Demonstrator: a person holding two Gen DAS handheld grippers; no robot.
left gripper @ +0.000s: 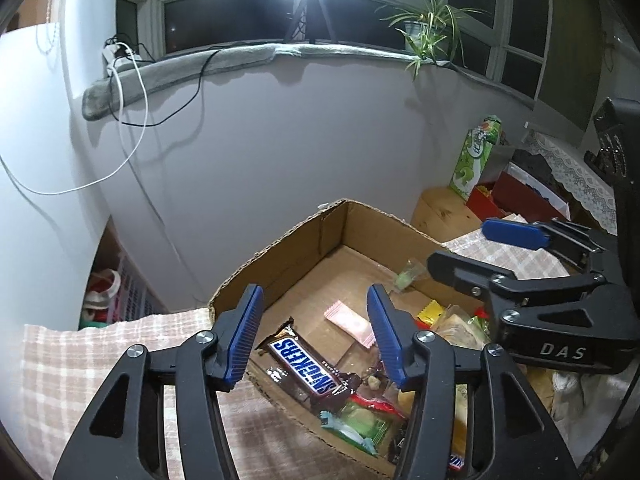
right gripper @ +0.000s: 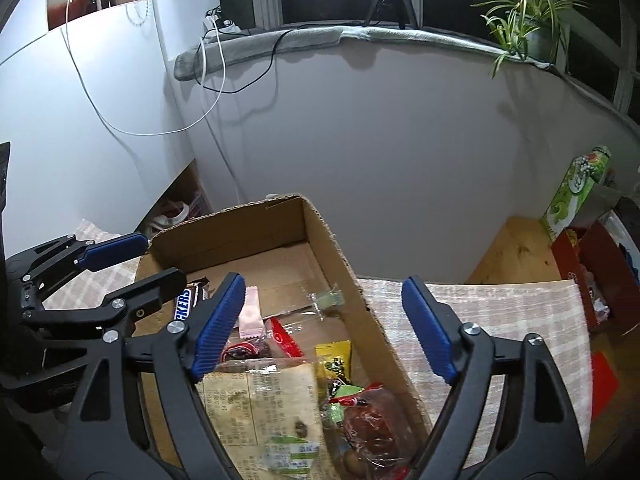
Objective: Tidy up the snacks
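An open cardboard box (left gripper: 320, 236) (right gripper: 340, 248) stands on a checked cloth and holds several snacks. A Snickers bar (left gripper: 308, 368) (right gripper: 185, 305) lies near its left wall, beside a pink packet (left gripper: 350, 323) (right gripper: 252, 312). A large clear bread bag (right gripper: 260, 408), a yellow packet (right gripper: 334, 358) and a red-brown bag (right gripper: 376, 412) fill the near end. My left gripper (left gripper: 316, 336) hovers open above the Snickers bar, nothing between its blue pads. My right gripper (right gripper: 324, 328) hangs open over the box's right wall, holding nothing; it also shows at right as the other gripper (left gripper: 472, 248).
A green carton (left gripper: 474, 156) (right gripper: 576, 192) and a red box (right gripper: 588, 268) stand on the wooden table (right gripper: 516, 256) at right. The checked cloth (left gripper: 100, 360) (right gripper: 500, 312) covers the surface around the box. A white wall rises close behind, with a windowsill, cables and a plant (right gripper: 524, 28) above.
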